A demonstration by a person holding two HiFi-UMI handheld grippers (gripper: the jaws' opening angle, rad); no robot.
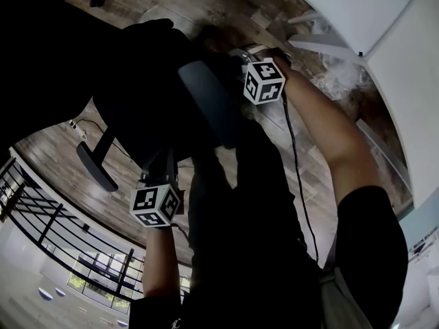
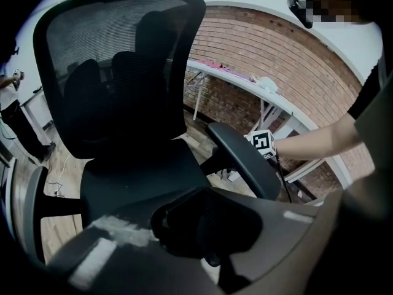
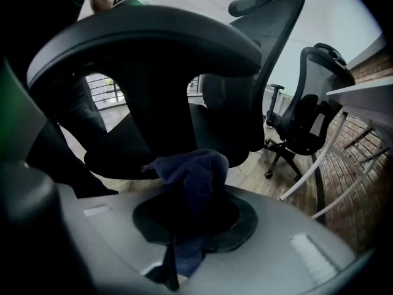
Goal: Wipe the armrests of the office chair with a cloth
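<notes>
1. A person leans over a black mesh-backed office chair (image 2: 116, 72), with a two-jaw gripper in each hand.
2. The right gripper (image 3: 184, 226) has its jaws closed on a crumpled dark blue cloth (image 3: 193, 168). The cloth bunches up out of the jaws, and a tail of it hangs below.
3. The cloth sits just under and in front of the dark grey padded armrest (image 3: 141, 48) on that side of the chair. Whether it touches the pad or its post I cannot tell (the light down there is poor).
4. Seen from above, the right gripper's marker cube is just beside the far end of that armrest pad. The person's bare forearm (image 1: 329, 129) stretches out to it.
5. The left gripper (image 2: 206, 226) is held at the front of the seat (image 2: 141, 177), facing the backrest. Its jaws look pressed together, with nothing I can pick out between them.
6. The other armrest (image 1: 96, 164) juts out on the opposite side, well apart from the cloth.
7. Around the chair there is a wooden plank floor (image 1: 206, 5) and a long white bench (image 2: 245, 78) against a red brick wall (image 2: 276, 48). A second black office chair (image 3: 313, 109) stands beside that bench.
</notes>
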